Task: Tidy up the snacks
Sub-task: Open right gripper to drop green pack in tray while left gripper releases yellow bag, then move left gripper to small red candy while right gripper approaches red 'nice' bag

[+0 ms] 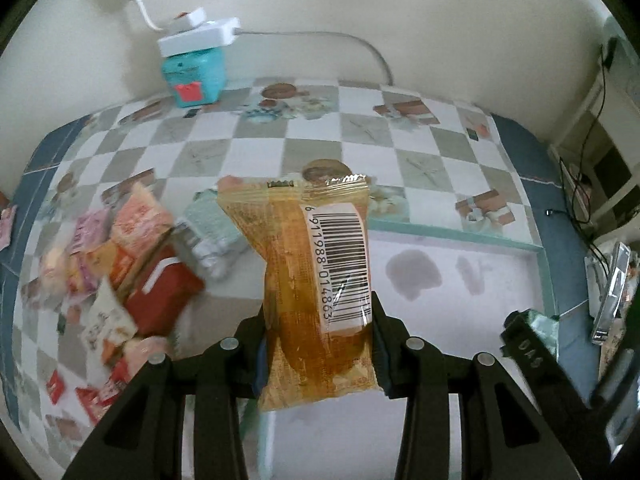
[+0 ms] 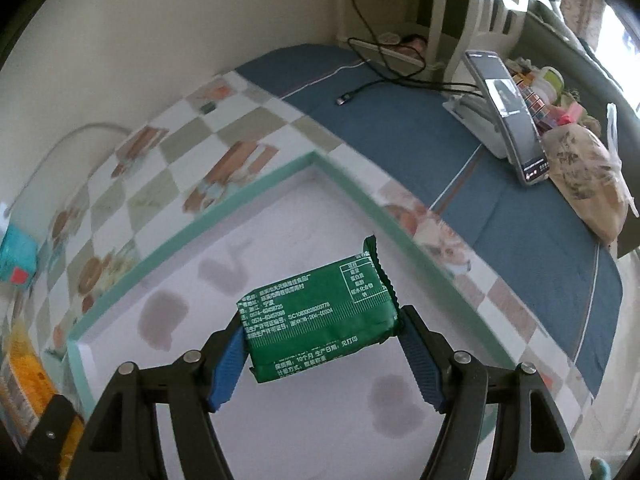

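While the pile (image 1: 112, 264) waits at left, a yellow packet (image 1: 316, 280) is pinched low by the left gripper (image 1: 318, 356), above the tray (image 1: 452, 236). From the right wrist, a green packet (image 2: 320, 320) is clamped endwise by the right gripper (image 2: 322, 344), half-spread, over the same tray (image 2: 224, 204), probably for sorting.

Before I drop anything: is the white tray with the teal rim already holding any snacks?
No, the tray floor shows only grey stains; the green packet hangs in the right tongs.
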Tool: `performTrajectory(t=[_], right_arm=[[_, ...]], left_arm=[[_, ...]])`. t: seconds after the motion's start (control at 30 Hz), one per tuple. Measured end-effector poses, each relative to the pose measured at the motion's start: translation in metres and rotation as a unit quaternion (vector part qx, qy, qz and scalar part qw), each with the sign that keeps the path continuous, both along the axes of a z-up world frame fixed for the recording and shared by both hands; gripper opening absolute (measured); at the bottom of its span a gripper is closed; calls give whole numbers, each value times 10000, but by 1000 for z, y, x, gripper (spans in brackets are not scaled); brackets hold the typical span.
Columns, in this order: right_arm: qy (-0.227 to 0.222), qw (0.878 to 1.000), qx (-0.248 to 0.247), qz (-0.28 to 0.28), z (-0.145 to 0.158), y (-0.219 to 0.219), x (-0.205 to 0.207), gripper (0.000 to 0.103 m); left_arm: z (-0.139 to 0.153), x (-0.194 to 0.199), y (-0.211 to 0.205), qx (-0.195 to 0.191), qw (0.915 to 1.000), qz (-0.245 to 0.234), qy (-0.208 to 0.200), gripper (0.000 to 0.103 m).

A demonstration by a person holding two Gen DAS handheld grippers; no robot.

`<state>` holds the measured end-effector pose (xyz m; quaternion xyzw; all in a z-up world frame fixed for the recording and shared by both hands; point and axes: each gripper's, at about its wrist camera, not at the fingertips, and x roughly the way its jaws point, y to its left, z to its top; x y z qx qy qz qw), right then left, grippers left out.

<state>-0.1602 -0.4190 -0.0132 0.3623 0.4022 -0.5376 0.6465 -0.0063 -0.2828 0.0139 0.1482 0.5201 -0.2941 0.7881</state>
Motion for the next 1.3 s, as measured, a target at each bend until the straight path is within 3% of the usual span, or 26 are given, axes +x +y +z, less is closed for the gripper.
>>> performTrajectory(t=[0.17, 0.23, 0.27, 0.4, 0.5, 0.7, 0.83, 1.1, 1.3], right_arm=[[-101, 9999, -75, -83, 7, -10, -2, 75], [-181, 9998, -43, -79, 11, -11, -3, 76], [-202, 9998, -26, -83, 12, -11, -3, 77], [-310, 9994, -156, 60, 26, -5, -2, 88], [-394, 9985, -346, 177, 42, 4, 0, 103], [-521, 9953, -643, 493, 79, 29, 9, 103], [-512, 9922, -842, 758, 96, 49, 19, 103], [-358, 9857, -814, 1433, 101, 106, 47, 103], [-397, 9770, -844, 1916, 109, 150, 69, 103]], left_arm=[[-10, 3, -9, -70, 9998, -80, 153, 47], [-4, 5, -5, -136, 9998, -82, 109, 81], [0, 6, -3, -173, 9998, -45, 84, 86], [20, 17, 14, -348, 9992, 180, 71, 87], [34, 28, 35, -353, 9983, 457, 84, 88], [52, 53, 102, -471, 9897, 1346, 101, 91], [53, 66, 145, -351, 9843, 1729, 80, 91], [46, 86, 216, 230, 9663, 2562, 74, 91], [43, 95, 270, 238, 9497, 3117, 185, 91]])
